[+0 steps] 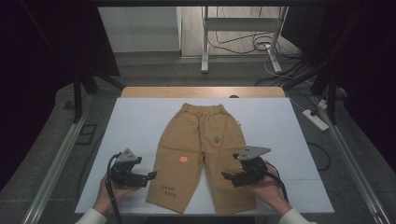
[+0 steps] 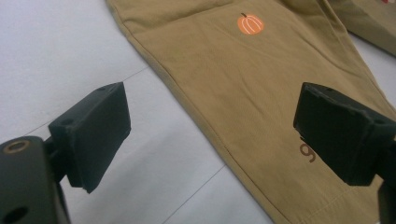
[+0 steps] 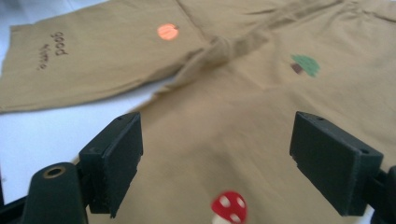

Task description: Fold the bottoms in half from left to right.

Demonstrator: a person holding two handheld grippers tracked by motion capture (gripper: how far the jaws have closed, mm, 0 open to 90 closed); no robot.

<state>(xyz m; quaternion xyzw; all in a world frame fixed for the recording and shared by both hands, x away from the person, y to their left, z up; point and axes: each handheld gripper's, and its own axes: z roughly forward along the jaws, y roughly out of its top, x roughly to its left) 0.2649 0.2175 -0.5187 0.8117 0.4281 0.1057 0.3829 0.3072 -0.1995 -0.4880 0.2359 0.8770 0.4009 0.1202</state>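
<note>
We've got tan pants (image 1: 201,154) lying flat on the white table (image 1: 130,126), waistband at the far end. Left gripper (image 1: 152,176) sits just off the left leg's outer edge, right gripper (image 1: 227,176) over the right leg. Both jaws spread wide, holding nothing.

Tan trousers (image 1: 201,149): orange pumpkin (image 2: 251,24), green tree (image 3: 306,64), red white-spotted mushroom (image 3: 229,205), brown lettering (image 3: 52,50). White table cover (image 1: 135,126) beneath trousers.
</note>
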